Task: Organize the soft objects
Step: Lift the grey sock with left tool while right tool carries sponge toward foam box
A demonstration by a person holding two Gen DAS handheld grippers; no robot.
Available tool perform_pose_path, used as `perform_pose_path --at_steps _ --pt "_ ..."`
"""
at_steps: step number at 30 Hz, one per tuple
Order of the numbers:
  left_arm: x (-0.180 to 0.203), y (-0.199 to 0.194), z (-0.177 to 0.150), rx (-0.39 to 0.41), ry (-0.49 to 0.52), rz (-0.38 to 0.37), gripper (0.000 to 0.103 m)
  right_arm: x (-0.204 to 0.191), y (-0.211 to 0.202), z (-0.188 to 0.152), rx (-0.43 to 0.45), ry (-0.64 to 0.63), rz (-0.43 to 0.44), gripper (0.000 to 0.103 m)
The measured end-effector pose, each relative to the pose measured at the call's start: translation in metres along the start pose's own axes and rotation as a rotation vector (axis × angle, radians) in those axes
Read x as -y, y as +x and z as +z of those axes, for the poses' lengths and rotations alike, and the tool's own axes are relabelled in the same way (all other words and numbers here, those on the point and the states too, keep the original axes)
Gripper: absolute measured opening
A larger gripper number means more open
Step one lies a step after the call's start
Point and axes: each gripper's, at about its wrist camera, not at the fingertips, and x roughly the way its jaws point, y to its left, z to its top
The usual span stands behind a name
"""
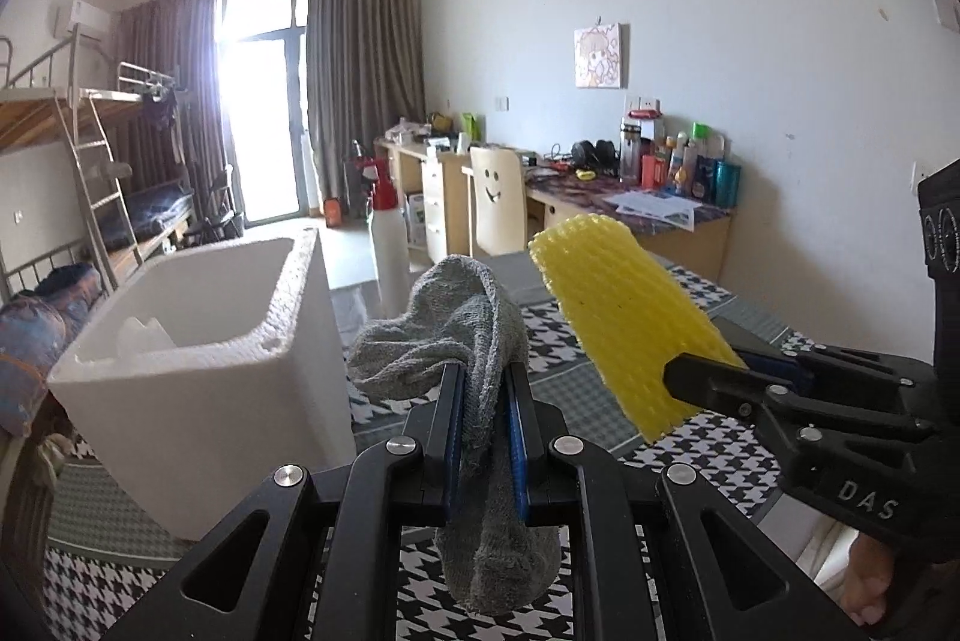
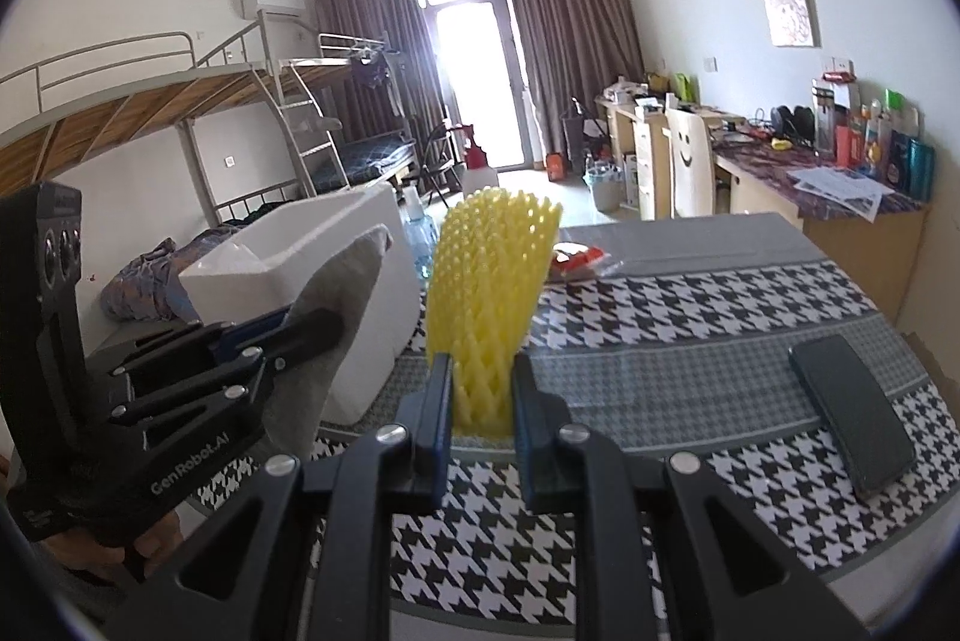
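Note:
My left gripper (image 1: 485, 389) is shut on a grey cloth (image 1: 462, 329), which bulges above the pads and hangs limp below them, clear of the table. My right gripper (image 2: 482, 377) is shut on the lower end of a yellow foam net sleeve (image 2: 489, 269) that stands upright from the jaws. In the left wrist view the same yellow sleeve (image 1: 624, 317) slants in from the right, pinched by the right gripper (image 1: 714, 371). In the right wrist view the left gripper (image 2: 318, 323) carries the grey cloth (image 2: 342, 281) beside the white foam box (image 2: 336, 245). Both items are lifted above the table.
An open white foam box (image 1: 198, 377) stands at the table's left, with a white piece inside. The table has a houndstooth cloth (image 2: 690, 317). A dark phone (image 2: 852, 419) lies at right, a red-and-white packet (image 2: 576, 257) at the far edge. A spray bottle (image 1: 387, 245) stands behind the box.

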Motion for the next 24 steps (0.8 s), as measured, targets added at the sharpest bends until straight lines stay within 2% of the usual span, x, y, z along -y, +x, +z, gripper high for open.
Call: perform_pose_path --at_steps 6,24 --pt "-0.008 -0.002 0.006 0.018 -0.003 -0.011 0.014 -0.007 0.002 0.007 0.013 -0.02 0.013 0.022" --pt "-0.034 -0.009 0.031 0.084 -0.031 0.055 0.014 -0.026 0.01 0.04 0.049 -0.053 0.068 0.022"
